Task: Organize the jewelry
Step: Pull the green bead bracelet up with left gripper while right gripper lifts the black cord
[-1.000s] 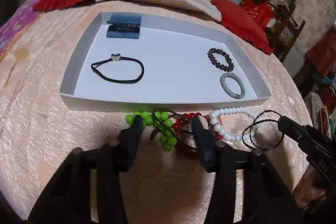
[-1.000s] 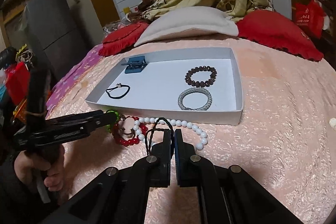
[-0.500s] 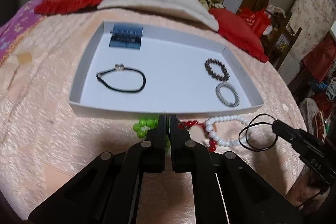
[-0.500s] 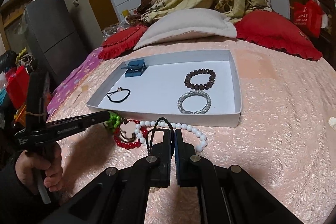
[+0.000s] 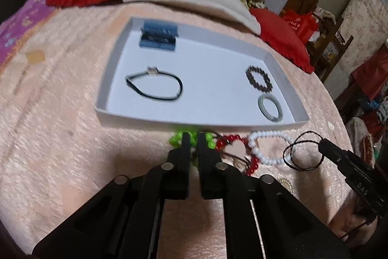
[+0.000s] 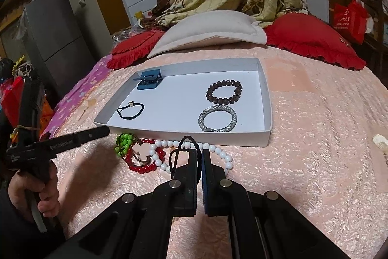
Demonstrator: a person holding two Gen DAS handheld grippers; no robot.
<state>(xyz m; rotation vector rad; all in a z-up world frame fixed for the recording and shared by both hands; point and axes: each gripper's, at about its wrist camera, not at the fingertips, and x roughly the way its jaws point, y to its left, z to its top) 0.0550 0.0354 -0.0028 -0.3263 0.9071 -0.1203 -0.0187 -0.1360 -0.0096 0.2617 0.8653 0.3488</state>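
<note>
1. Left wrist view: left gripper (image 5: 193, 137) low over the pink bedspread (image 5: 60, 137), jaws a narrow slit apart and opening, tips right at the green bead bracelet (image 5: 178, 138); beads show on both sides of the tips, but cannot tell whether any are pinched (picture blurred).
2. Just right of that: red bead bracelet (image 5: 252, 163), white pearl bracelet (image 5: 264, 146), then a thin black cord loop (image 5: 303, 152) caught at the tip of the right gripper (image 5: 326, 146).
3. Behind the pile: white tray (image 5: 101, 98) holding a blue clip (image 5: 158, 38) in the far corner, a black hair tie (image 5: 155, 86), a dark bead bracelet (image 5: 258, 78) and a silver mesh bracelet (image 5: 270, 107).
4. Right wrist view: right gripper (image 6: 201, 154) fully closed, clamped on the black cord (image 6: 180, 154), which loops up over the left finger.
5. Pearl bracelet (image 6: 218, 152) lying just beyond the tips; red beads (image 6: 145, 168) and green beads (image 6: 125, 141) further left, under the left gripper's tip (image 6: 103, 130), held in a hand (image 6: 34, 191).
6. Tray wall (image 6: 242, 137) directly behind; cream pillow (image 6: 208, 28) and red cushions (image 6: 312, 40) beyond it.
</note>
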